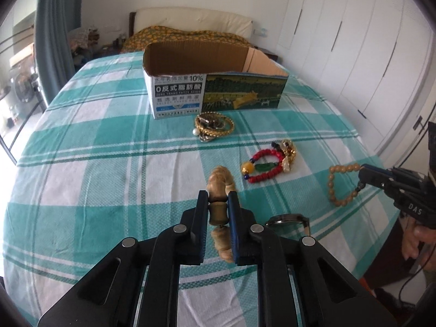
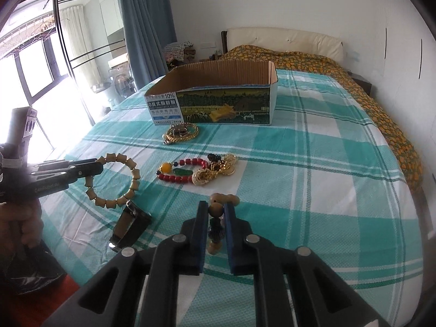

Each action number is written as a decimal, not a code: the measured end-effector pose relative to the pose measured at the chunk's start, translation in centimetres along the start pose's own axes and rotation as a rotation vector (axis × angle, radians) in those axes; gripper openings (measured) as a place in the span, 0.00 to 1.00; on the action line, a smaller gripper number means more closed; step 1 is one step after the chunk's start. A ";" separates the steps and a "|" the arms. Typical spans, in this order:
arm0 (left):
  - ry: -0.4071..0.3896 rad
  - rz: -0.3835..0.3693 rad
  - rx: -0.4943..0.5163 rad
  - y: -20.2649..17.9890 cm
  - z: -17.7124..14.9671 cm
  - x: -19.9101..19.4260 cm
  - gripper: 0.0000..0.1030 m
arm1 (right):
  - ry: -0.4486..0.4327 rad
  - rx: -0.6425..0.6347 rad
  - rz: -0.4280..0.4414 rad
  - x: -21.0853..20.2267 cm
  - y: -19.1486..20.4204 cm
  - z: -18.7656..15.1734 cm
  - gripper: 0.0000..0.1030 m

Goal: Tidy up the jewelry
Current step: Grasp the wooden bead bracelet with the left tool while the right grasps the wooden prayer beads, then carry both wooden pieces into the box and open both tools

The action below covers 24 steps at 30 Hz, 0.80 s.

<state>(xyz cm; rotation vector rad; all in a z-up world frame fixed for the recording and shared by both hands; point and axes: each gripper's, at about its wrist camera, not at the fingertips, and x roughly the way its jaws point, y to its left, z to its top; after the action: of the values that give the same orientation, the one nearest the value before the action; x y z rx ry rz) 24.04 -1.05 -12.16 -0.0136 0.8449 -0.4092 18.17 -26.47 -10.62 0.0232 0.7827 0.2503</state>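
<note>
Above the near edge of the checked bed (image 1: 109, 163), each claw angles downward: the left claw (image 1: 218, 199) clamps a tan wooden bracelet (image 2: 114, 179), the right claw (image 2: 216, 207) a round-beaded bracelet (image 1: 338, 182), both near the cardboard box (image 1: 215, 95).

- Bed (image 2: 313, 141) with teal-and-white checked sheet fills the centre; cream headboard (image 2: 283, 41) at upper centre.
- Blue curtain (image 2: 141, 27) and bright, dark-framed window (image 2: 35, 62) at upper left.
- White wardrobe doors (image 1: 354, 41) at upper right.
</note>
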 end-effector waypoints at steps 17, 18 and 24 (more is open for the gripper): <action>-0.061 -0.024 -0.048 1.1 3.8 -2.8 0.12 | -0.052 -0.054 0.026 -2.1 1.3 4.2 0.12; -0.064 -0.025 -0.049 1.2 4.1 -2.9 0.12 | -0.055 -0.056 0.028 -2.1 1.3 4.4 0.12; -0.089 -0.038 -0.033 1.2 5.7 -3.6 0.12 | -0.056 -0.068 0.037 -1.7 1.8 5.8 0.12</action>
<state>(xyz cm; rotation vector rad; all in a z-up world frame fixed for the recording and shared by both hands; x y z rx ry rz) 26.48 0.44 -5.98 -0.0780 0.7641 -0.4278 20.62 -24.68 -5.11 -0.0200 0.7177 0.3098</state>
